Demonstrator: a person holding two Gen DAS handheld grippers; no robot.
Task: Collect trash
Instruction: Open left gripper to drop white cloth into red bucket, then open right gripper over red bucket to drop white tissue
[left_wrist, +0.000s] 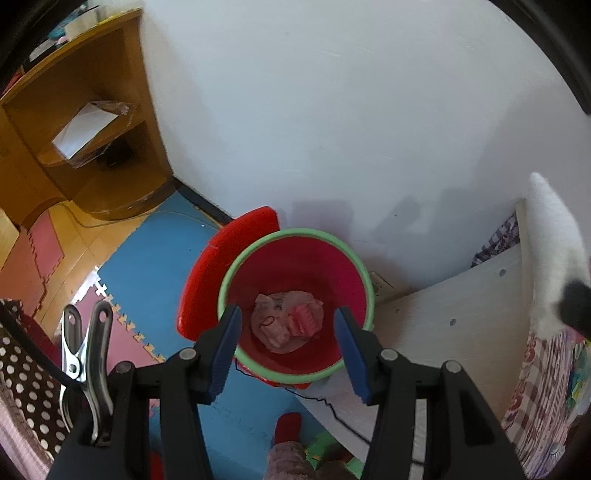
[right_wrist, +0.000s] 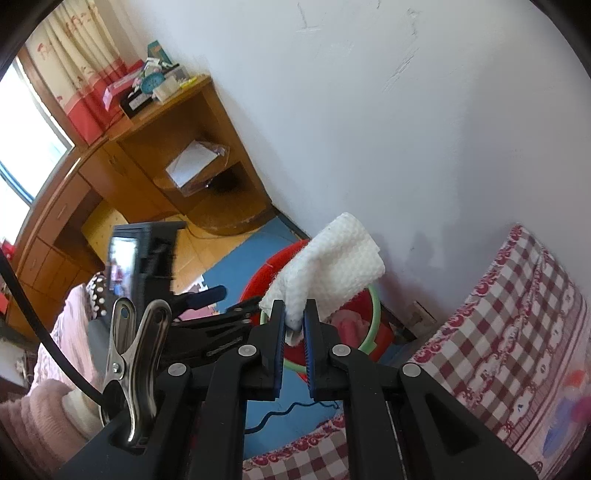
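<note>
A red trash bin (left_wrist: 295, 258) with a green rim stands on the floor against the white wall, with crumpled pinkish paper (left_wrist: 286, 321) lying at its bottom. My left gripper (left_wrist: 288, 325) hangs open above the bin, nothing between its blue pads. My right gripper (right_wrist: 294, 321) is shut on a white paper towel (right_wrist: 332, 269), which stands up over the bin (right_wrist: 365, 321). In the left wrist view the towel (left_wrist: 554, 243) shows at the right edge. The left gripper (right_wrist: 229, 306) appears in the right wrist view, left of the bin.
A wooden desk (left_wrist: 74, 122) with open shelves stands at the left along the wall. Blue and pink foam mats (left_wrist: 147, 258) cover the floor. A bed with checked bedding (right_wrist: 517, 332) and a pale board (left_wrist: 461, 306) lie right of the bin. A person's pink sleeve (right_wrist: 37, 417) is at lower left.
</note>
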